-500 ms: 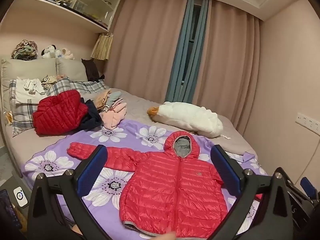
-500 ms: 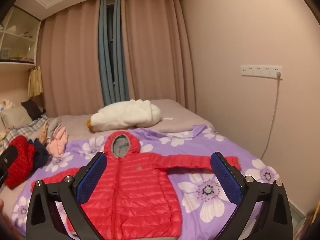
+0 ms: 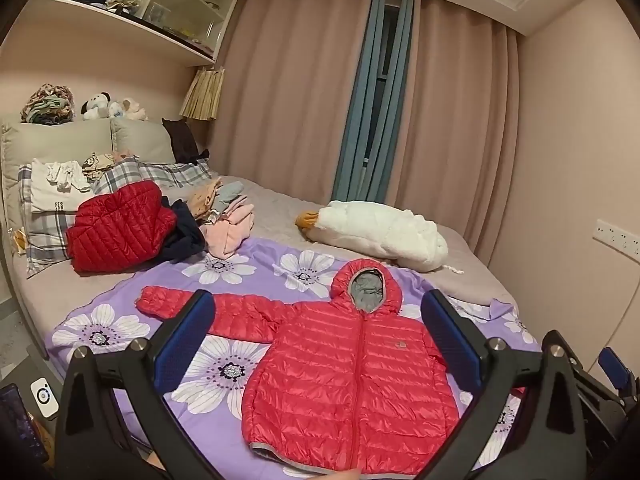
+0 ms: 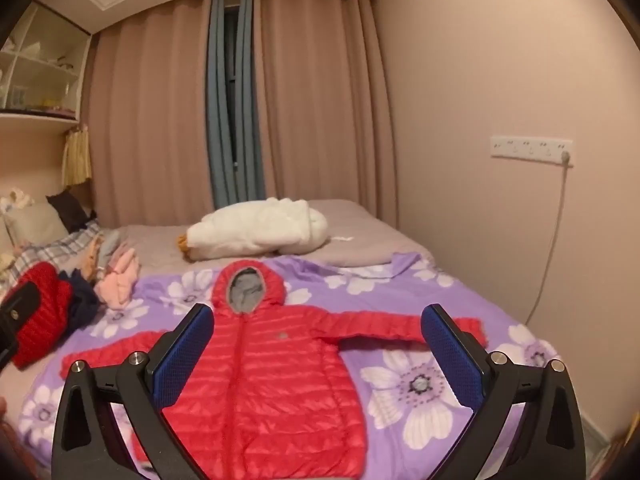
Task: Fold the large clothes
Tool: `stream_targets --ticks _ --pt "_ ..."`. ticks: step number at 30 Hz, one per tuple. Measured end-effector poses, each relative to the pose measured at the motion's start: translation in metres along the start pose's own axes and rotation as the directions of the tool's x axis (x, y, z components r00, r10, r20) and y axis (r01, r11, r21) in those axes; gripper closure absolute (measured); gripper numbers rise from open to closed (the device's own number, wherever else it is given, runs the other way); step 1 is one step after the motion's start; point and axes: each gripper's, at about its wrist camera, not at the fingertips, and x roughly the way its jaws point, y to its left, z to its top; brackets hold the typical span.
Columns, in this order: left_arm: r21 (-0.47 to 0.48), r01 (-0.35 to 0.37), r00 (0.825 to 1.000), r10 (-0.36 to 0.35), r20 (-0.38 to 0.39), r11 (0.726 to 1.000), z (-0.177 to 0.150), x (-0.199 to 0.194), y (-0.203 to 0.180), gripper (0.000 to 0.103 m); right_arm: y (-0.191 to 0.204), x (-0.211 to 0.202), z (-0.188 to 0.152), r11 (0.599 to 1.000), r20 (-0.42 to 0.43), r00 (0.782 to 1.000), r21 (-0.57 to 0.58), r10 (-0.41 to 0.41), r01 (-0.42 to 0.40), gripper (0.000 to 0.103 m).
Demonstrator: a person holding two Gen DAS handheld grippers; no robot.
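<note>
A red hooded puffer jacket (image 3: 348,376) lies flat and face up on a purple flowered sheet (image 3: 224,368), zipped, both sleeves spread sideways, grey-lined hood pointing away. My left gripper (image 3: 316,344) is open and empty, held above the near edge of the bed over the jacket's left side. The jacket also shows in the right wrist view (image 4: 272,380). My right gripper (image 4: 318,344) is open and empty above the jacket's lower half; its right sleeve (image 4: 400,326) stretches behind the right finger.
A white goose plush (image 3: 380,236) lies behind the hood. A darker red jacket (image 3: 120,226), dark clothing and pink garments (image 3: 232,224) are piled at the left by plaid pillows (image 3: 44,220). A wall with sockets (image 4: 530,146) and a cable borders the bed's right side.
Both views have shifted only slightly. The jacket lies as before and both grippers stay open.
</note>
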Motion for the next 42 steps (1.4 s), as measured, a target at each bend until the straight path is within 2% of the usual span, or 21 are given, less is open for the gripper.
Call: stream_targets --ticks 42 --pt "0.005 0.002 1.000 -0.002 0.011 1.000 0.005 -0.013 -0.004 0.000 -0.004 -0.013 -0.002 0.999 0.008 0.999 -0.007 0.031 -0.031 0.001"
